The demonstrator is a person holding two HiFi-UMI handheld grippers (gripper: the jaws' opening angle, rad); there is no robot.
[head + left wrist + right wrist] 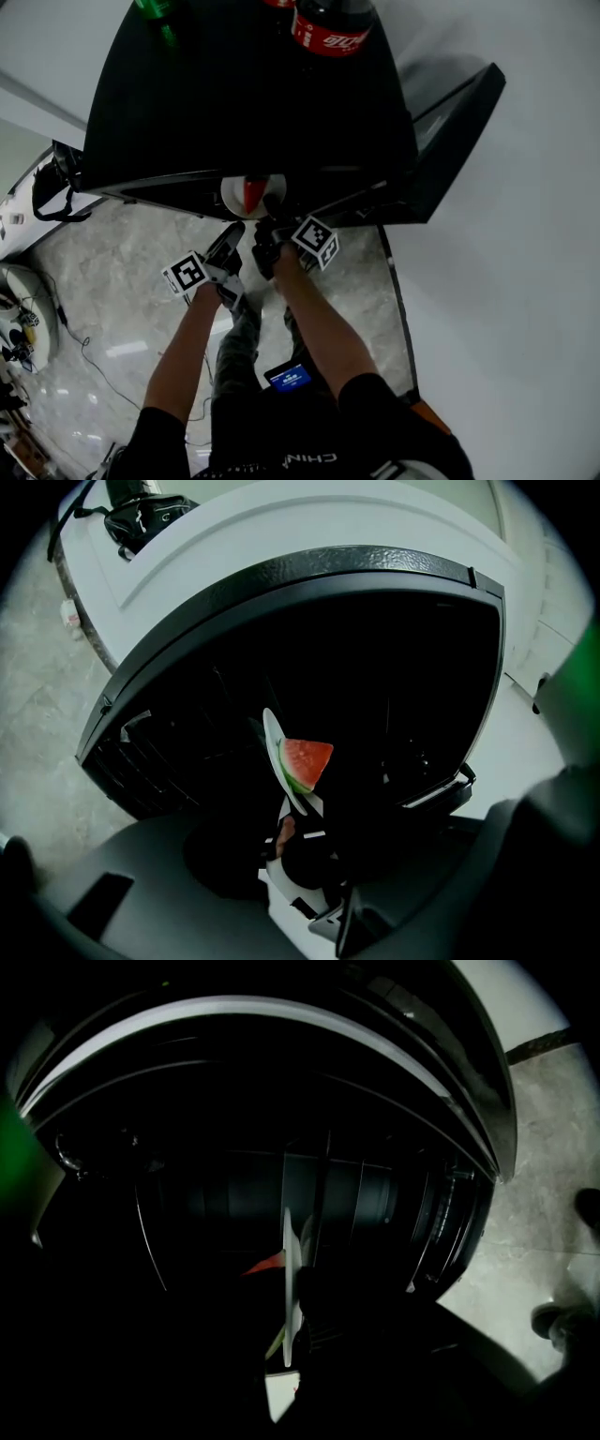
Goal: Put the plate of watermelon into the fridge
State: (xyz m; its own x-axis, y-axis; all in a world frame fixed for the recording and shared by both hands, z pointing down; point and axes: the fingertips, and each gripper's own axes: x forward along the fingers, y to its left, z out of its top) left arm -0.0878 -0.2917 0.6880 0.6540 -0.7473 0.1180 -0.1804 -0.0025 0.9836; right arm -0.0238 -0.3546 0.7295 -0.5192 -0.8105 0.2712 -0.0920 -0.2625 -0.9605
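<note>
The fridge (319, 562) rim has a pebbled, half-glossy black skin in my left gripper view. Inside, the thin wire racks (145, 1241) look like bare metal. The plate (274, 752) is smooth, white and glazed-looking, and the watermelon (305, 759) flesh looks moist. At twelve o'clock of the head view, the cola bottle (333, 23) is shiny plastic. The floor (122, 281), at eight o'clock, is polished veined stone. My sleeve (384, 403) is matt cloth.
</note>
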